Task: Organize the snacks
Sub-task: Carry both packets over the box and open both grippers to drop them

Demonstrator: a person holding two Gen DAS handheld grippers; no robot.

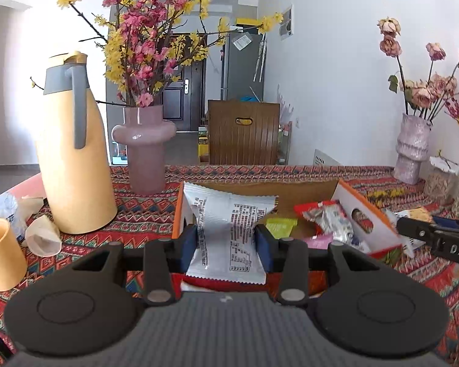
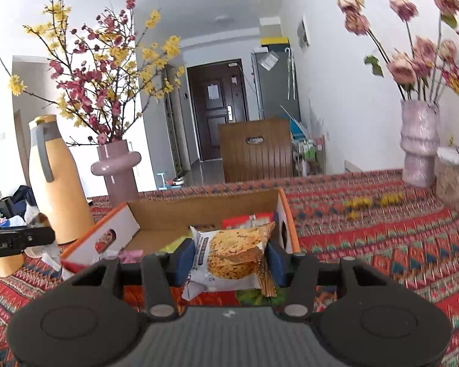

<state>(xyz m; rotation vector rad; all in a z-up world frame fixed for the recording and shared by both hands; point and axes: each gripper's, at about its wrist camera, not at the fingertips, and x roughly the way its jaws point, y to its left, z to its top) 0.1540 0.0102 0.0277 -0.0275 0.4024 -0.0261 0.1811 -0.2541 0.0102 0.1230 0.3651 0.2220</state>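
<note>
My left gripper (image 1: 226, 238) is shut on a white snack packet (image 1: 229, 229), printed side facing me, held above the near edge of an open cardboard box (image 1: 290, 189). Several snack packets (image 1: 324, 217) lie inside the box. My right gripper (image 2: 229, 260) is shut on a biscuit packet (image 2: 232, 257) with a cracker picture, held over the box's near right part (image 2: 199, 211). The right gripper also shows at the right edge of the left wrist view (image 1: 437, 235), and the left gripper at the left edge of the right wrist view (image 2: 18, 240).
A yellow thermos jug (image 1: 73, 153), a pink vase with blossoms (image 1: 143, 150) and a yellow cup (image 1: 0, 253) stand left of the box on the patterned tablecloth (image 2: 382, 244). A textured vase of dried roses (image 2: 419, 143) stands far right. A wooden chair back (image 1: 243, 131) is behind the table.
</note>
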